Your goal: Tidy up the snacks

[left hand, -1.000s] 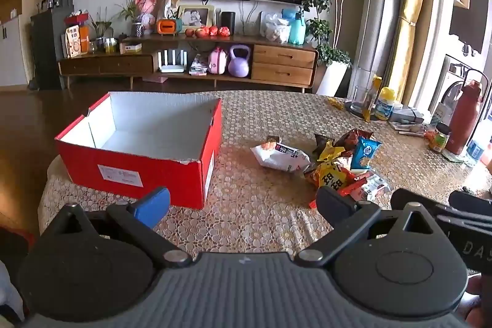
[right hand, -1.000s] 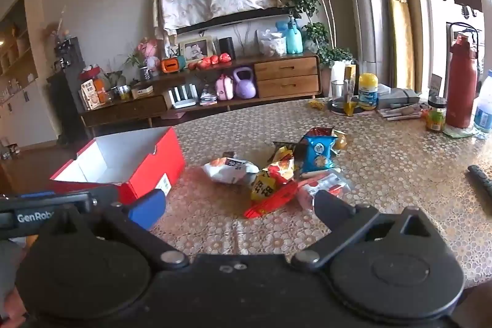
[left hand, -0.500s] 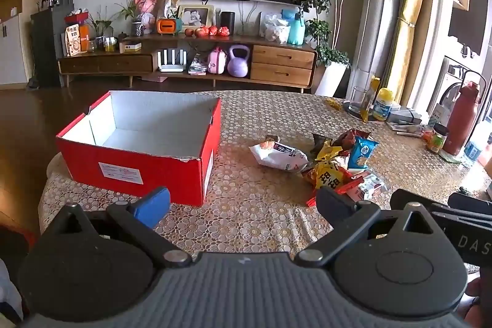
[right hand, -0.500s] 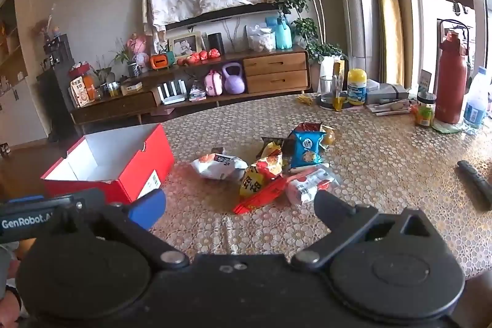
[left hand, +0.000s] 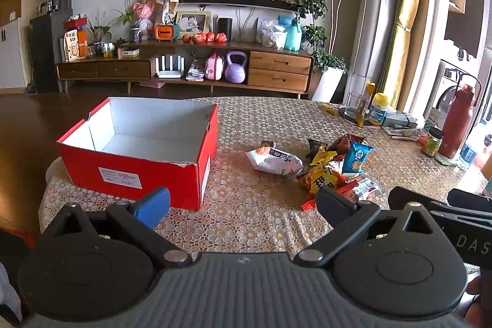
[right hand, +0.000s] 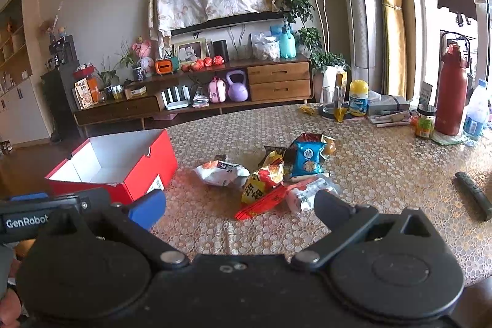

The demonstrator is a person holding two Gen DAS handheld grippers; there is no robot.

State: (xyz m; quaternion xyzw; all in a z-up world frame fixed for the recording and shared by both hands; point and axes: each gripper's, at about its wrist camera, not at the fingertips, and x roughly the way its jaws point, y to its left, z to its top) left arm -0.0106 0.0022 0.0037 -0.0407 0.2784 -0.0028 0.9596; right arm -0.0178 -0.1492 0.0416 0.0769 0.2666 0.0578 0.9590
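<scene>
An open red box (left hand: 138,171) (right hand: 144,171) with a white, empty inside stands on the left of the table. To its right lies a heap of snack packets: a white bag (left hand: 275,162) (right hand: 221,172), a yellow and red bag (left hand: 323,179) (right hand: 263,180), a blue packet (left hand: 356,157) (right hand: 307,159). My left gripper (left hand: 243,205) is open and empty, held back from the box and the heap. My right gripper (right hand: 240,205) is open too, short of the snacks.
The table wears a lace-patterned cloth (left hand: 261,223). At its far right stand a red flask (right hand: 452,94), a water bottle (right hand: 476,112), a small jar (right hand: 426,120), a yellow-capped tub (right hand: 358,99) and a glass (right hand: 330,100). A black remote (right hand: 472,194) lies at right.
Both grippers have drawn back and risen slightly, so the box and snacks look a little farther off. Nothing on the table has moved.
</scene>
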